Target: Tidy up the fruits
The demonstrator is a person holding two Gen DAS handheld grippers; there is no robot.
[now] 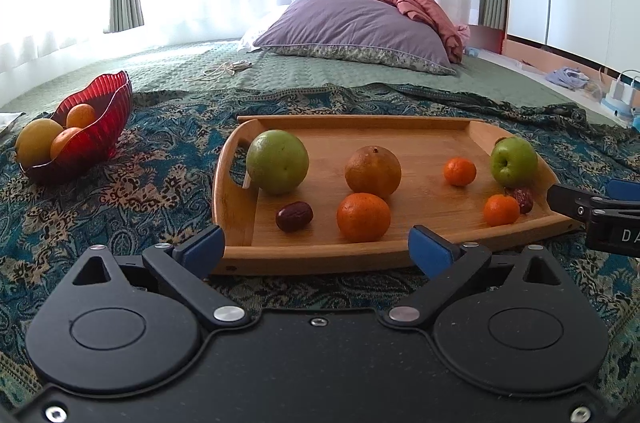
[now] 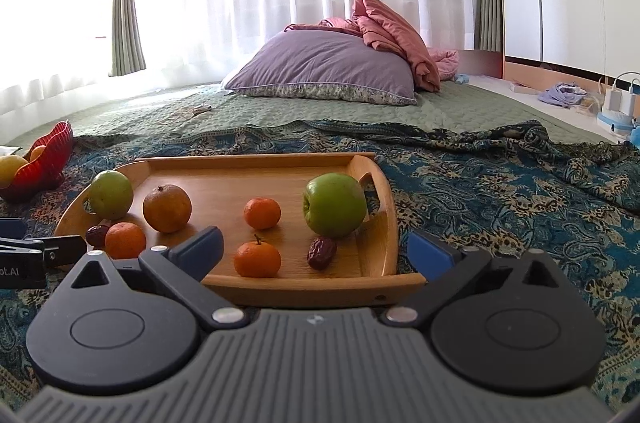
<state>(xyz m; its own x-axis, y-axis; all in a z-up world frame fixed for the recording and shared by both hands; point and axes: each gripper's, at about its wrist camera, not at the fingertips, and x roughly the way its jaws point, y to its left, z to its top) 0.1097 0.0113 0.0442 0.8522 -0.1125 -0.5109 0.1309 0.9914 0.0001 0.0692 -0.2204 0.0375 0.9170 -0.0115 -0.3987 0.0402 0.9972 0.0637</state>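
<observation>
Both tools [image 1: 316, 249] [image 2: 316, 249] gape empty before round glossy fruit on smooth wooden tray [image 1: 420, 131].

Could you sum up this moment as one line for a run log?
left gripper: open, empty | right gripper: open, empty | tray: fruit inside | red bowl: oranges inside
</observation>
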